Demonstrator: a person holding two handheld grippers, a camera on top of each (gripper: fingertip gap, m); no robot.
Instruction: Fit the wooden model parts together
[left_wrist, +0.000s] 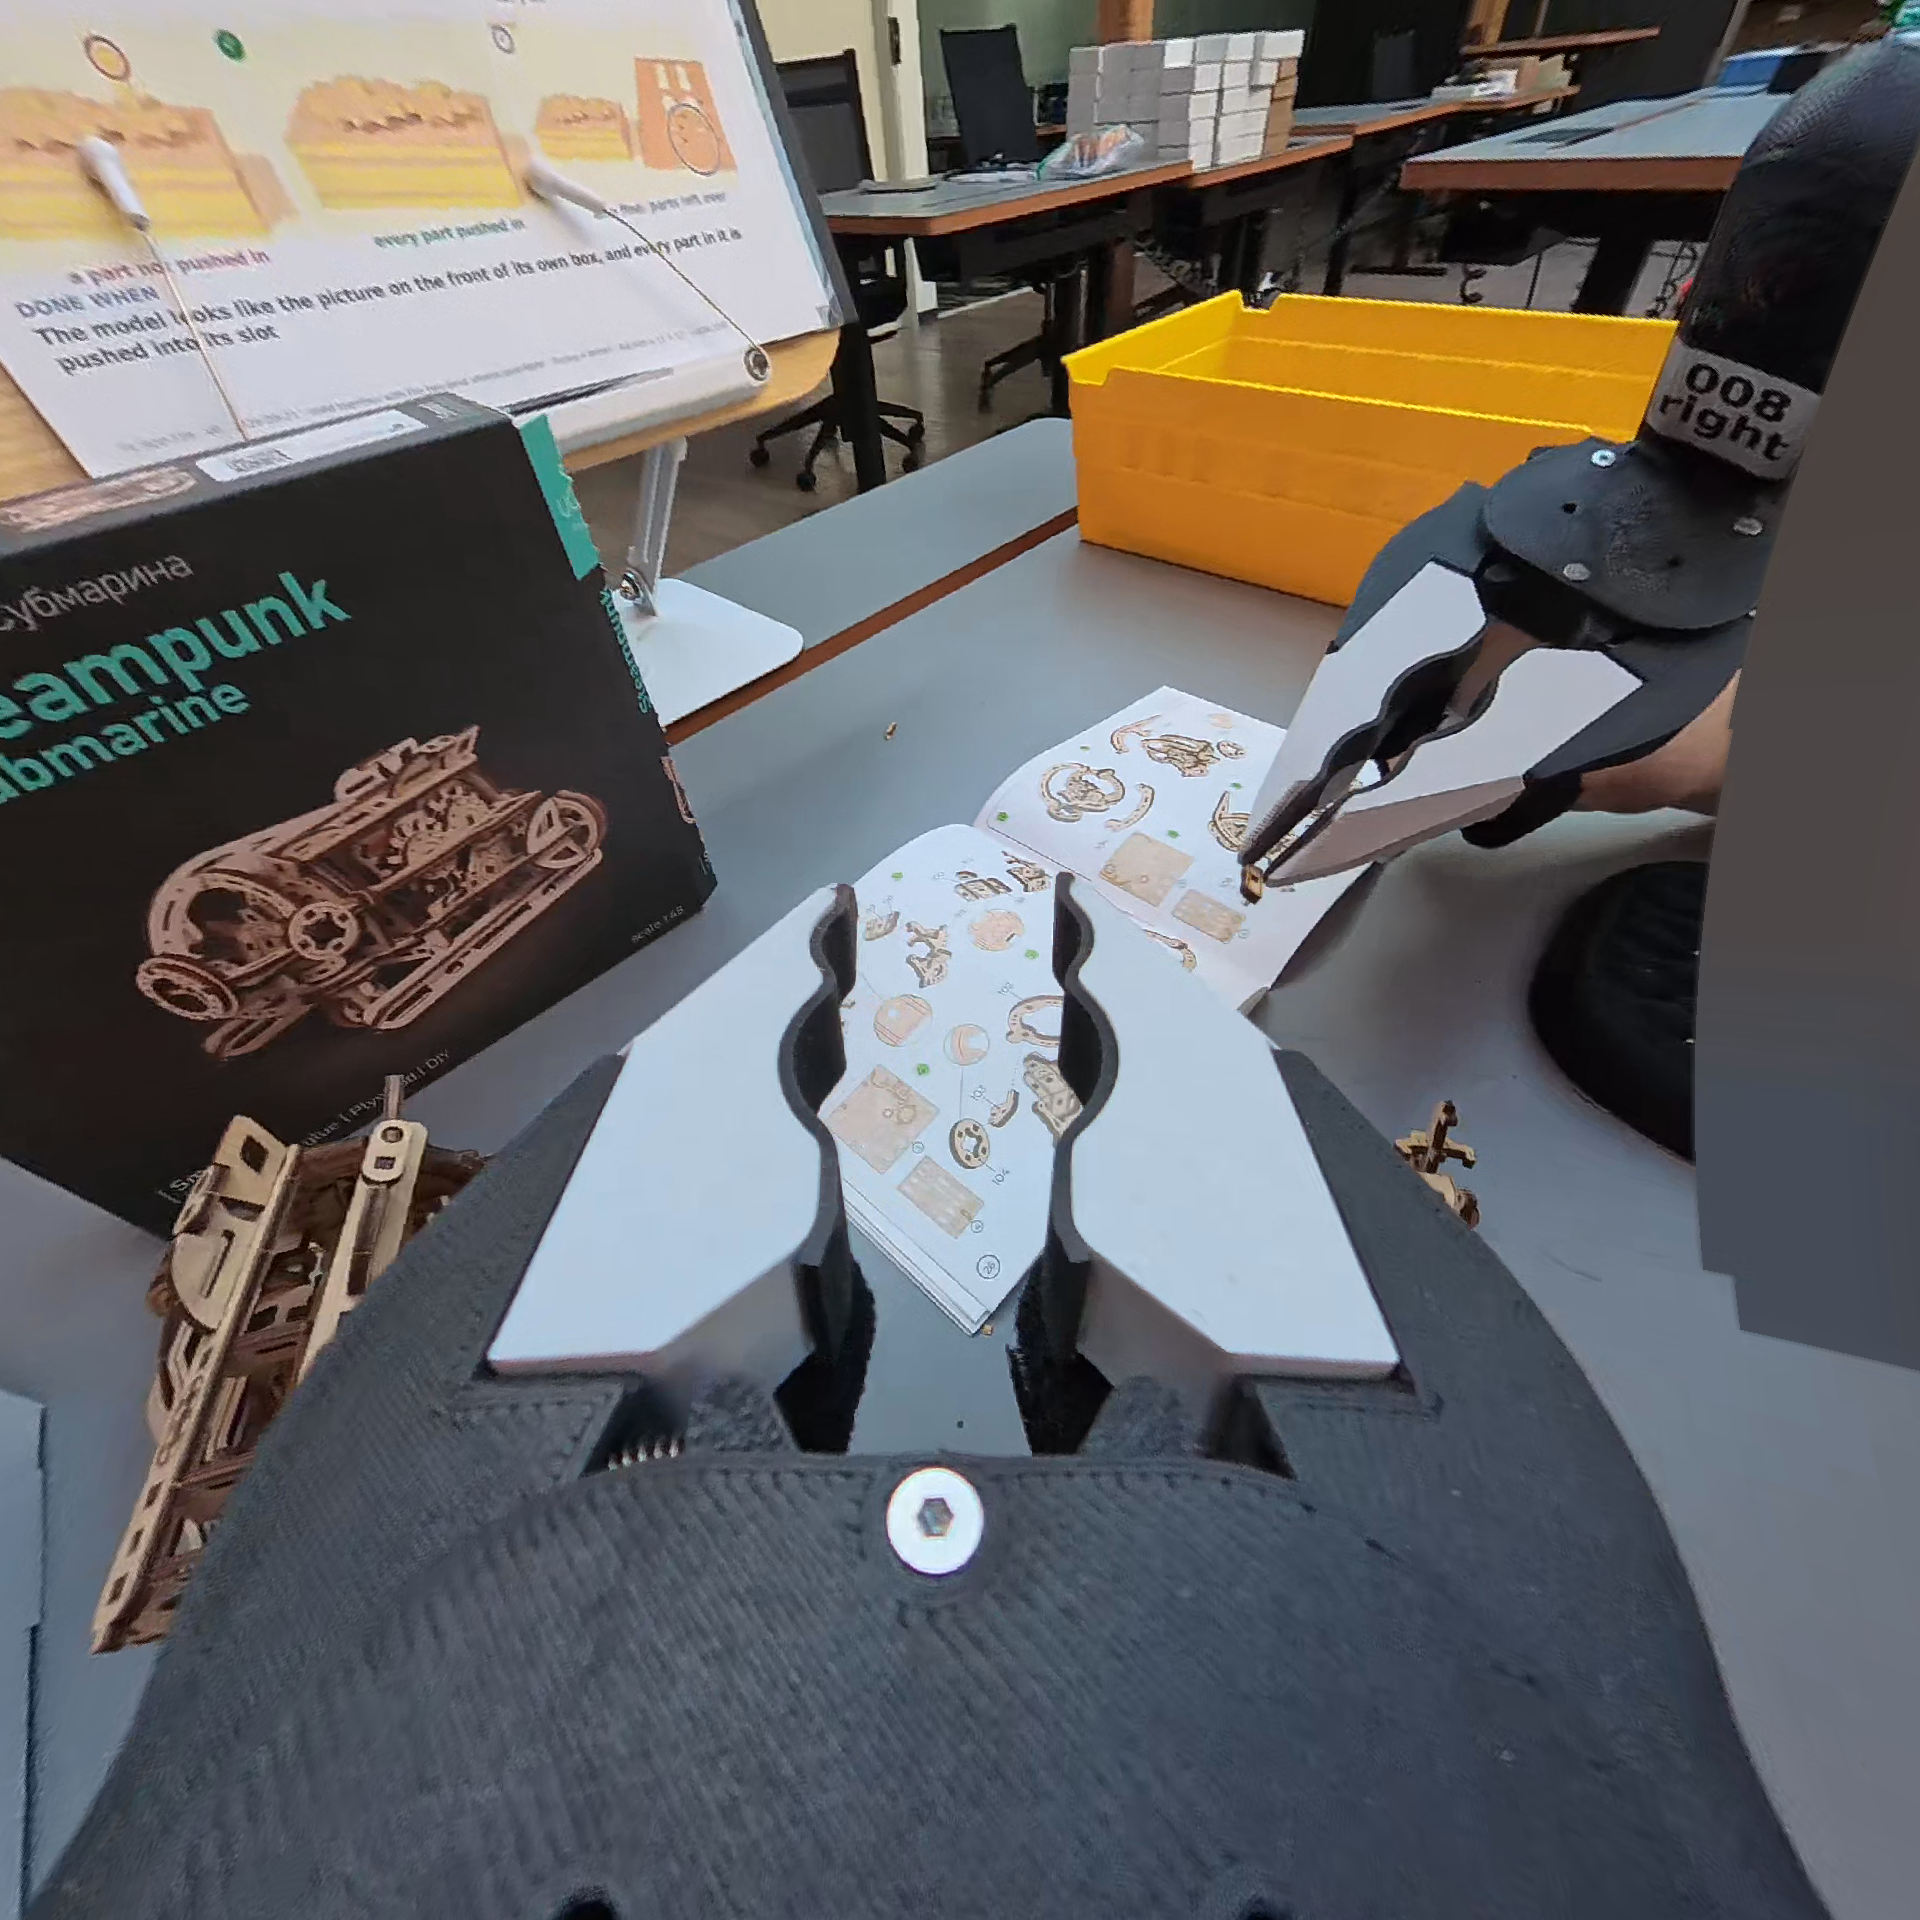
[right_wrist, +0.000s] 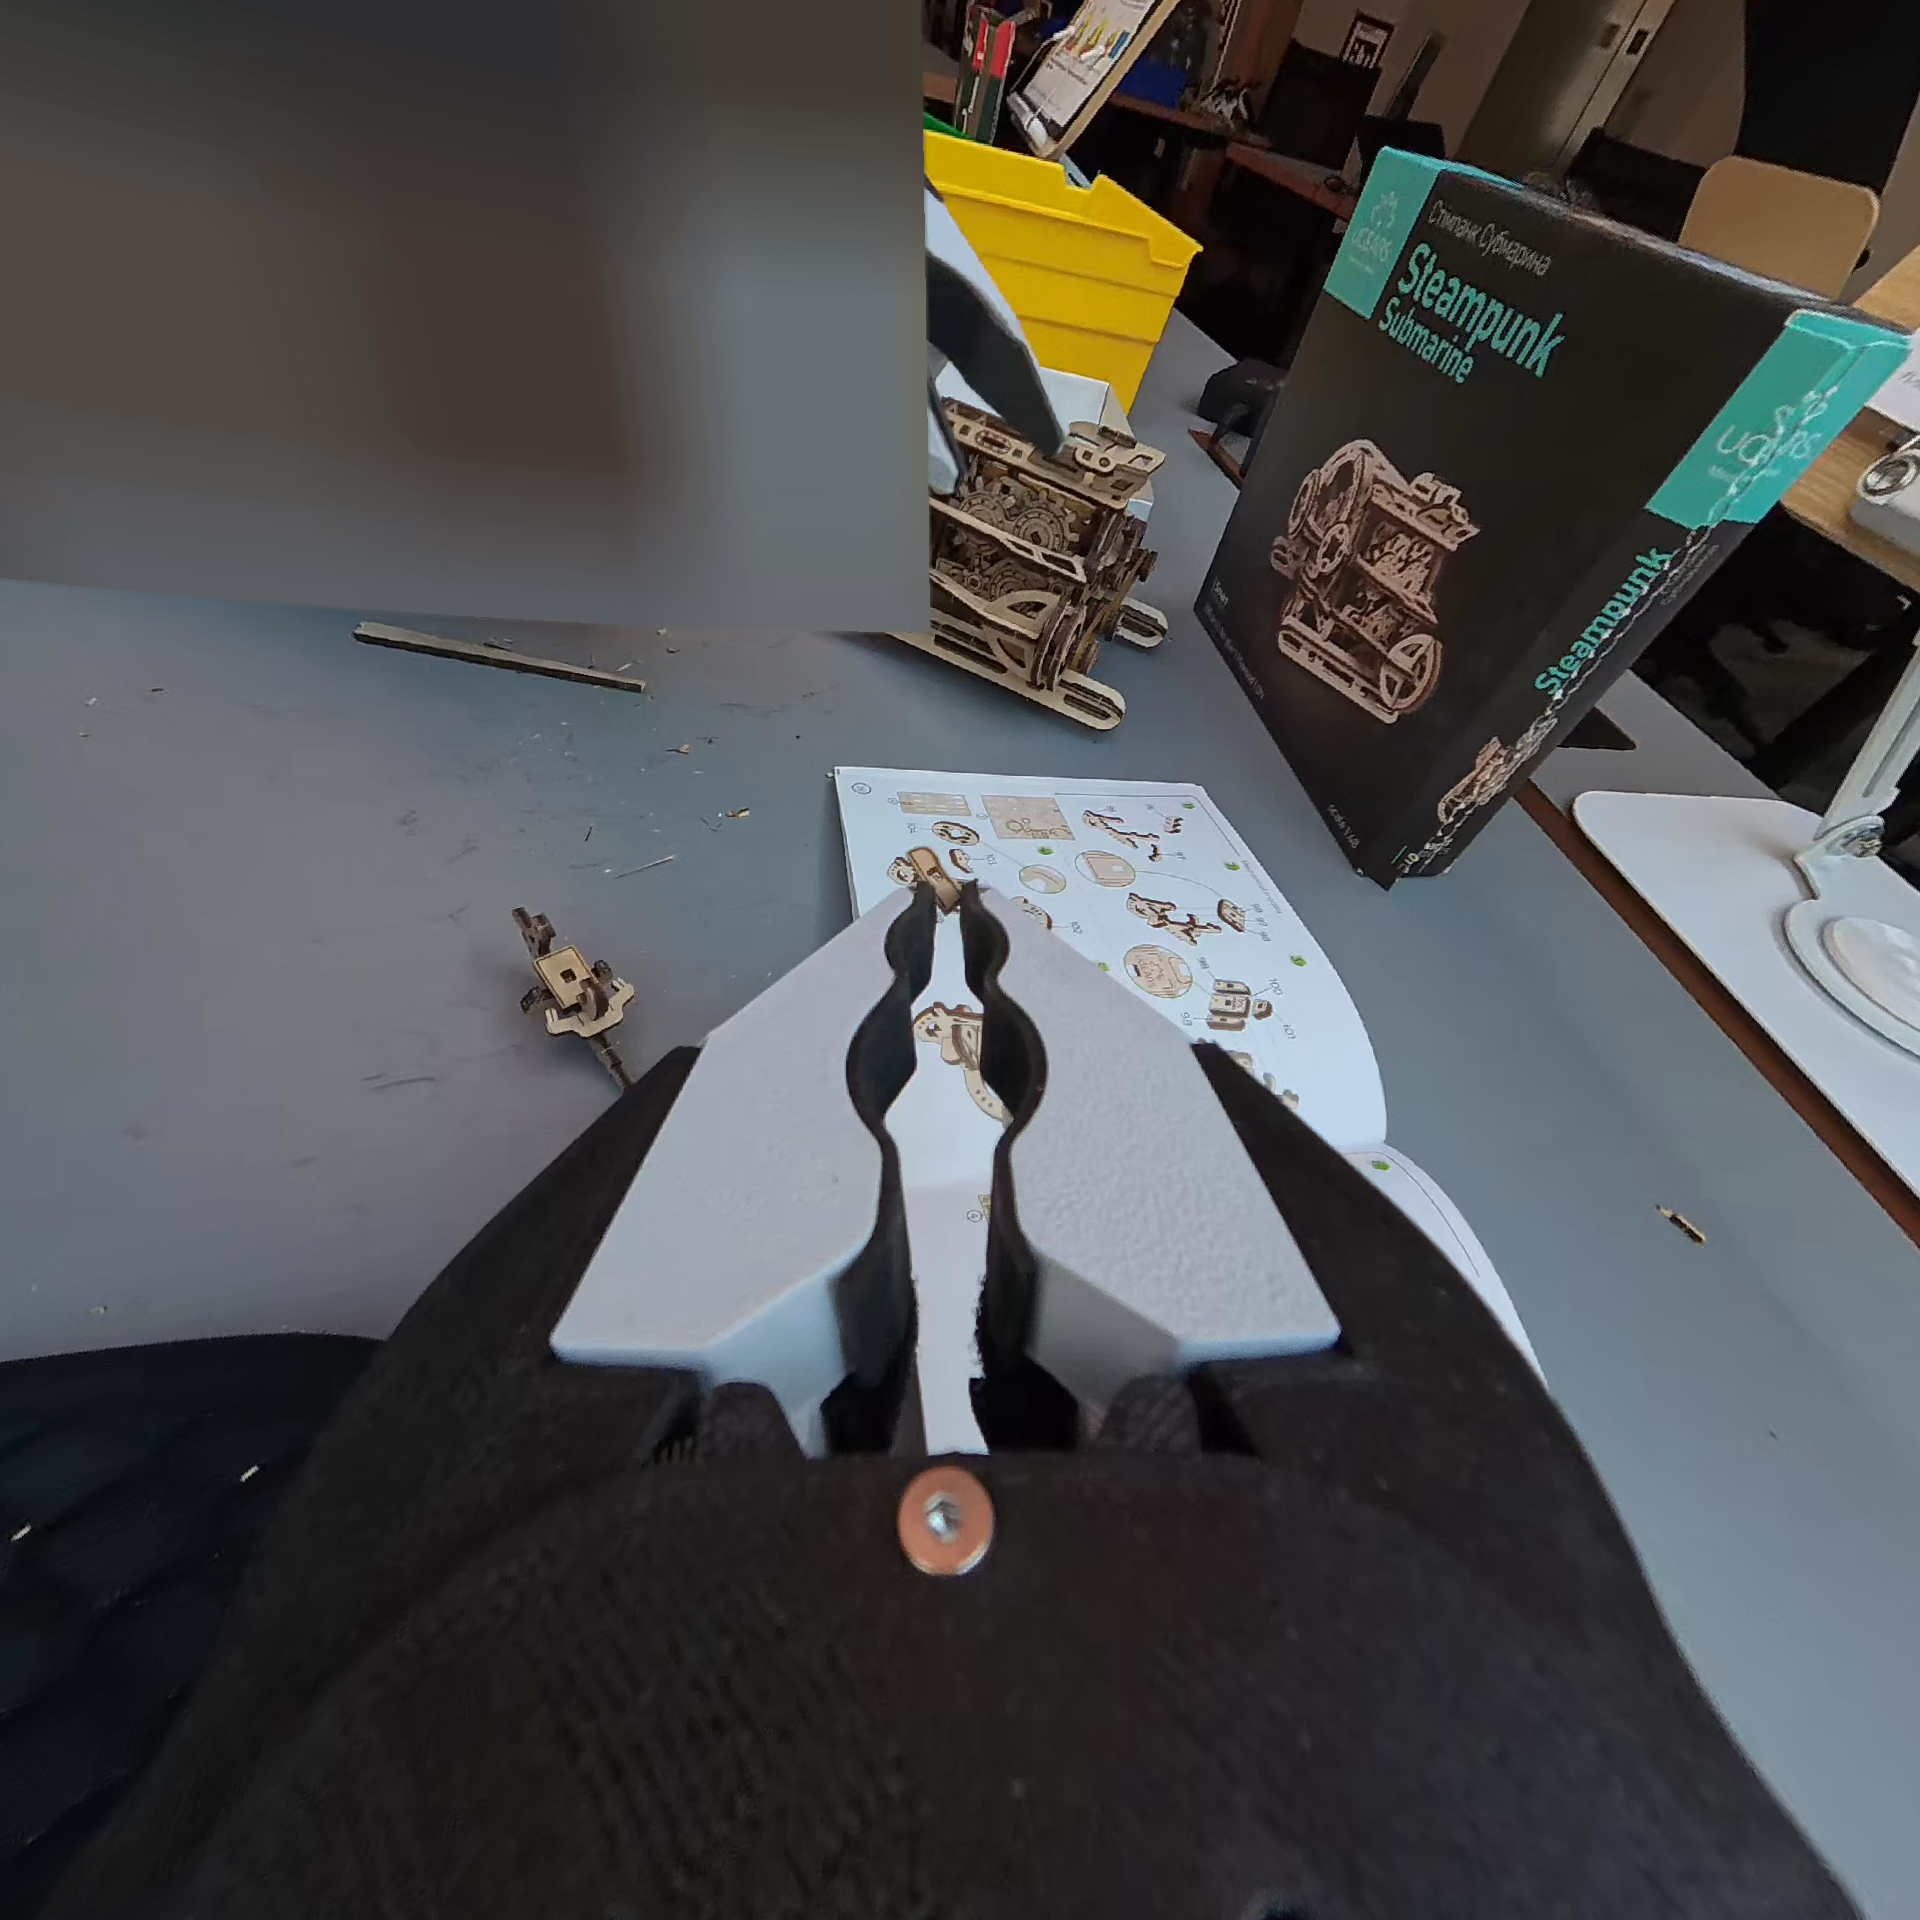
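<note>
My left gripper (left_wrist: 951, 904) is open and empty, held above the open instruction booklet (left_wrist: 935, 1122). The partly built wooden model (left_wrist: 239, 1309) stands on the table at its lower left. My right gripper (right_wrist: 943, 896) is shut on a small wooden part (right_wrist: 941, 889) at its fingertips, just over the booklet (right_wrist: 1143, 935). In the left wrist view the right gripper (left_wrist: 1262, 868) shows holding that part (left_wrist: 1252, 883). A small wooden subassembly (right_wrist: 571, 987) lies on the table left of the right gripper; it also shows in the left wrist view (left_wrist: 1439, 1158). The model (right_wrist: 1039, 561) stands farther back.
The black kit box (left_wrist: 312, 831) stands upright behind the model, also seen in the right wrist view (right_wrist: 1455, 520). A yellow bin (left_wrist: 1351, 416) sits at the back. An instruction board on a white stand (left_wrist: 364, 208) is behind the box. A thin wooden strip (right_wrist: 499, 655) lies on the grey table (right_wrist: 260, 935). The gap from one gripper's tips to the other's is roughly 10 cm. It is some 9 cm from my right tips to the small wooden subassembly (right_wrist: 571, 987).
</note>
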